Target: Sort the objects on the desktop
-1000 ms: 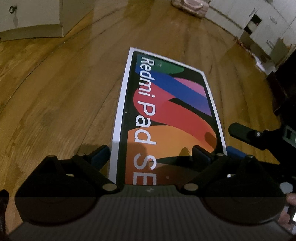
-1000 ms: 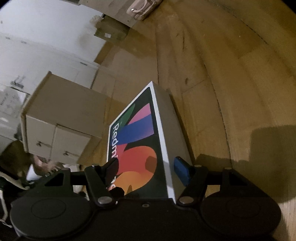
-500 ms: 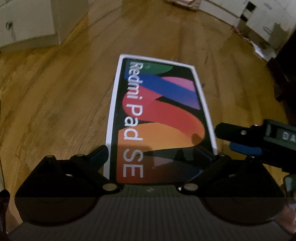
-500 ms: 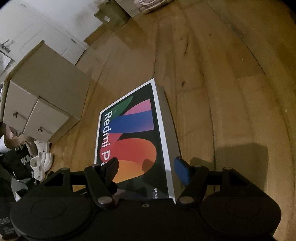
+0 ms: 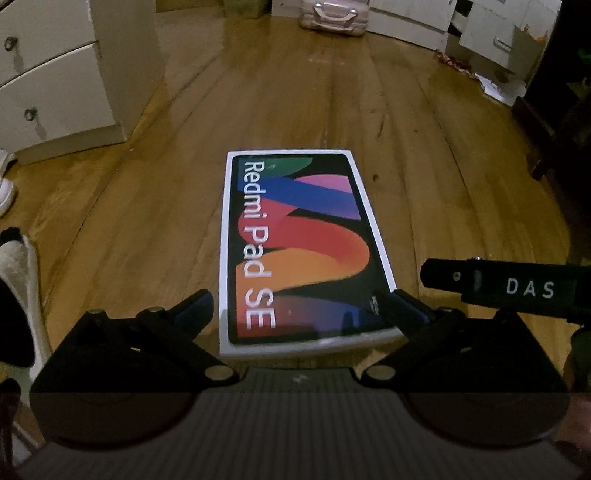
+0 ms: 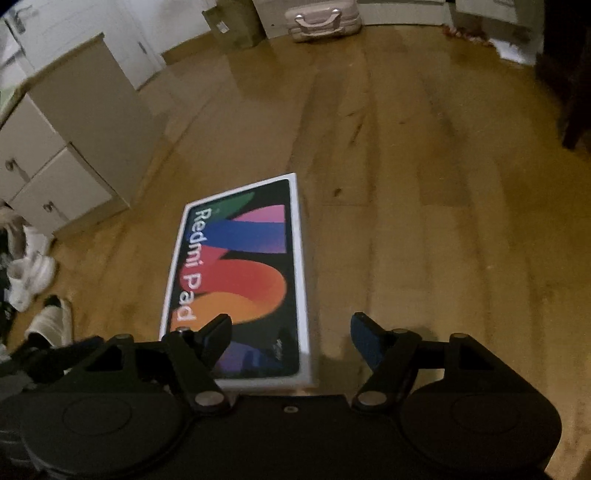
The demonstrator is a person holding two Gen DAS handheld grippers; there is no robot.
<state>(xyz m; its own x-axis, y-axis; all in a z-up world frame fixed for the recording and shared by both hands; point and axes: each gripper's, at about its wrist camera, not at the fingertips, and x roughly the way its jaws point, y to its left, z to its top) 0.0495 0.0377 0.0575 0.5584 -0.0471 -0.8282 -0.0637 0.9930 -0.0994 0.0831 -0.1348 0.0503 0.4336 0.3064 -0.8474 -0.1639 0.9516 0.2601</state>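
Black gripper housings fill the lower part of both views and hide the near floor; in the right wrist view the left finger covers the box's near-left corner, cutting its lettering off after "Pad". Far left, white shoes (image 6: 31, 277) are cut by the frame edge and blurred. A cream two-drawer cabinet (image 5: 55, 74) stands on the wooden plank floor (image 5: 443, 166) to the left, a pale pink suitcase (image 5: 332, 14) by the far wall, and white drawers (image 5: 491, 37) hang open at upper right.

The flat white-bordered Redmi Pad SE box with coloured swirls (image 5: 295, 243) lies face up on the floor. The left gripper (image 5: 306, 308) is spread wide, its fingers flanking the box's near end without clamping it. The right gripper (image 6: 291, 332) is also open and empty, the box's right edge between its fingers; its black bar marked "DAS" shows right of the box in the left view.

Compared with a second ago, both grippers have pulled back and risen, so more of the box shows.
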